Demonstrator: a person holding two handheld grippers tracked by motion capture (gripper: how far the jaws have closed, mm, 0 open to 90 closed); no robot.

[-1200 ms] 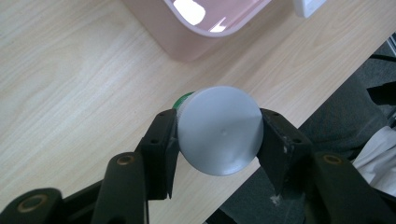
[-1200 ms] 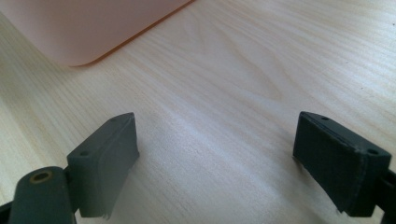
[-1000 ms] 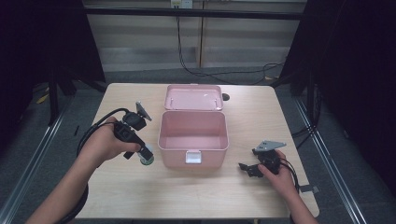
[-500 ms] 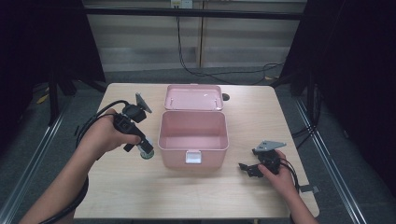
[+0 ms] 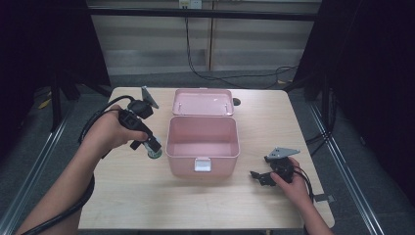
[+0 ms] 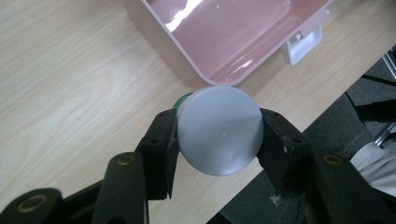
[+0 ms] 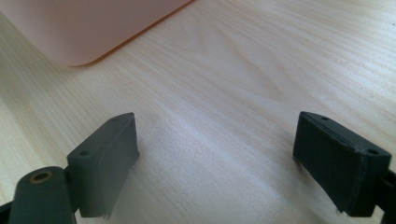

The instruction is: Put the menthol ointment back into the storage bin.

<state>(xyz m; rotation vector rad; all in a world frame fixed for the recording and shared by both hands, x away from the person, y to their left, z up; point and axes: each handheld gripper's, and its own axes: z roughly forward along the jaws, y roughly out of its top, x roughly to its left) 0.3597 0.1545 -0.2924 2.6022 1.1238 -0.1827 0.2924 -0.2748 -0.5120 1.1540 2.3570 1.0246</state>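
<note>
A small green container with a round grey-white lid (image 6: 219, 130) is clamped between the jaws of my left gripper (image 6: 217, 140), which is shut on its lid. In the high view the container (image 5: 155, 152) hangs just left of the open pink box (image 5: 169, 142), slightly above the tabletop, with my left gripper (image 5: 153, 147) pointing down at it. The box's lid (image 5: 203, 102) lies folded back behind it, and its inside looks empty. My right gripper (image 5: 256, 176) rests low at the table's front right, its jaws wide apart with bare wood between them (image 7: 219, 158).
The light wooden table (image 5: 254, 122) carries the pink box in its middle. A white latch (image 5: 202, 165) sits on the box's front wall. A corner of the box (image 7: 79, 28) lies ahead of my right gripper. Black cables trail from both grippers.
My left hand has lifted the lidded container off the table a little, beside the box's left wall. The right hand and its gripper have stayed put.
</note>
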